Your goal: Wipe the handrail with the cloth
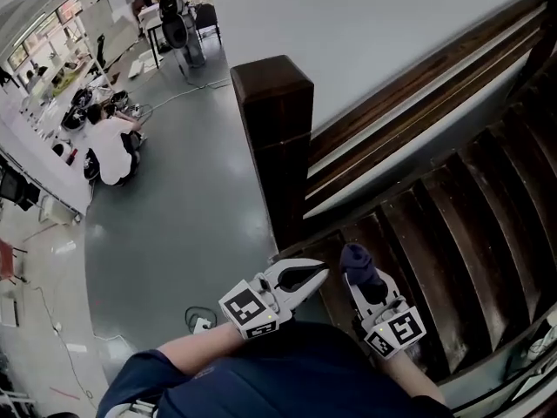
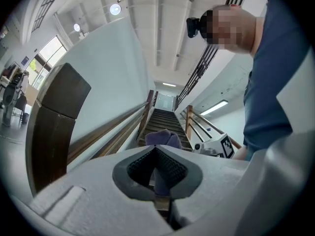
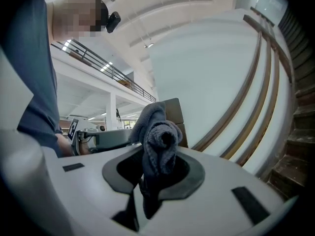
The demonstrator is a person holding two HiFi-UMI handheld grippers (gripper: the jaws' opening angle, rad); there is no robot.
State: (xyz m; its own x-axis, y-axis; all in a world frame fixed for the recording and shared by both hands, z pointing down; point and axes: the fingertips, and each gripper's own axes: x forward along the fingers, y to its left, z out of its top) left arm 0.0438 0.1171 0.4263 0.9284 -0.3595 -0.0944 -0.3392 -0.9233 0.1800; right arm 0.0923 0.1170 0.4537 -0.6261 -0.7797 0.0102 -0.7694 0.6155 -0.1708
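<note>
The bluish-grey fuzzy cloth [image 3: 158, 136] contrasts with the dark brown wooden handrail [image 1: 418, 81], the matching post [image 1: 277, 138] and pale grey floor [image 1: 191, 207].

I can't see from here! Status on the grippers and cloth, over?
Left gripper shut, empty. Right gripper shut on cloth. Cloth not yet on handrail. Post close ahead.

The dark wooden newel post [image 1: 277, 138] stands before the left gripper [image 1: 324, 274]. The wooden handrail [image 1: 418, 77] rises rightward from it. Alongside, the right gripper [image 1: 354, 277] has the blue terry cloth [image 1: 359, 259] in its jaws.
</note>
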